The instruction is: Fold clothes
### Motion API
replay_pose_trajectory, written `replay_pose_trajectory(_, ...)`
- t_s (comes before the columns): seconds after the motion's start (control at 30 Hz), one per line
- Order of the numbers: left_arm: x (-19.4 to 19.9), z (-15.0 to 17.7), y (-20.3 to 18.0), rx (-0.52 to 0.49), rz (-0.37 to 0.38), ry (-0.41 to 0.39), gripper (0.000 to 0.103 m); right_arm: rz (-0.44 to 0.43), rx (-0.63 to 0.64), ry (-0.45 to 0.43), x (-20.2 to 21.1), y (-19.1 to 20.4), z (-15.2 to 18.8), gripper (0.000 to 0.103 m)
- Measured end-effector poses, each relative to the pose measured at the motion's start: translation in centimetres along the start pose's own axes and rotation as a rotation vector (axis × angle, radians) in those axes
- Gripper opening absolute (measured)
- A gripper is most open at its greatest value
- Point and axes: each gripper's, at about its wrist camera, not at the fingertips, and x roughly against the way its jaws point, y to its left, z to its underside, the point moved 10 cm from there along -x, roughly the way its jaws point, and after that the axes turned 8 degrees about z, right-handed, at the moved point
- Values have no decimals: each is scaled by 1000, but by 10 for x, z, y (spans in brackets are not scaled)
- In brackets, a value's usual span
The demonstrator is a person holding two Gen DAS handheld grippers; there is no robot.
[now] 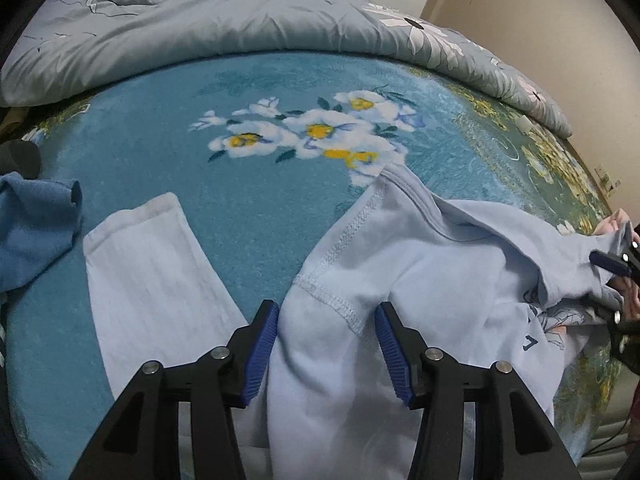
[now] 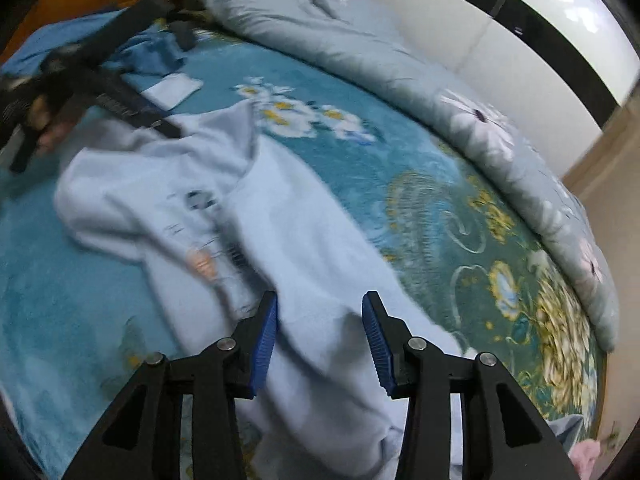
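Observation:
A pale blue long-sleeved top point(image 1: 420, 264) lies rumpled on a teal flowered blanket point(image 1: 240, 92). One sleeve point(image 1: 152, 280) stretches flat toward the far left. My left gripper point(image 1: 326, 314) is open, its blue pads either side of the shoulder seam, with cloth bunched between them. In the right wrist view the same top point(image 2: 280, 216) shows a small printed picture on its front. My right gripper point(image 2: 320, 306) is open over another part of the top; that view is blurred. The right gripper also shows at the right edge of the left wrist view point(image 1: 616, 264).
A grey-blue flowered duvet point(image 1: 240, 20) is heaped along the far side of the bed. A darker blue garment point(image 1: 32, 224) lies at the left. A pink cloth point(image 2: 588, 456) shows at the bed's near right corner. A white wall point(image 2: 480, 40) stands beyond.

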Motion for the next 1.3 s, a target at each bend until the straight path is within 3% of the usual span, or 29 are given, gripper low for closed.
replay_pose_trajectory(0.03, 0, 0, -1, 1, 3, -1, 54, 15, -30, -8, 2, -9, -3, 9)
replay_pose_trajectory(0.2, 2, 1, -3, -9, 35, -8, 54, 103, -182, -121, 36, -63, -21, 8)
replay_pose_trajectory(0.33, 10, -2, -16, -52, 72, -42, 53, 115, -276, -177, 65, -90, -21, 8)
replay_pose_trajectory(0.4, 16, -4, -26, -97, 71, -67, 46, 115, -305, -183, 70, -99, -19, 8)
replay_pose_trajectory(0.57, 35, -5, -51, -182, 55, -110, 7, 104, -379, -179, 73, -108, -11, 8)
replay_pose_trajectory(0.73, 69, -12, -67, -207, 21, -195, 6, 130, -412, -219, 98, -117, -16, 8)
replay_pose_trajectory(1.0, 194, -46, -113, -292, -107, -451, 6, 239, -443, -410, 193, -146, -49, 8)
replay_pose_trajectory(1.3, 347, -31, -183, -387, -210, -701, 6, 331, -457, -659, 342, -157, -57, 8)
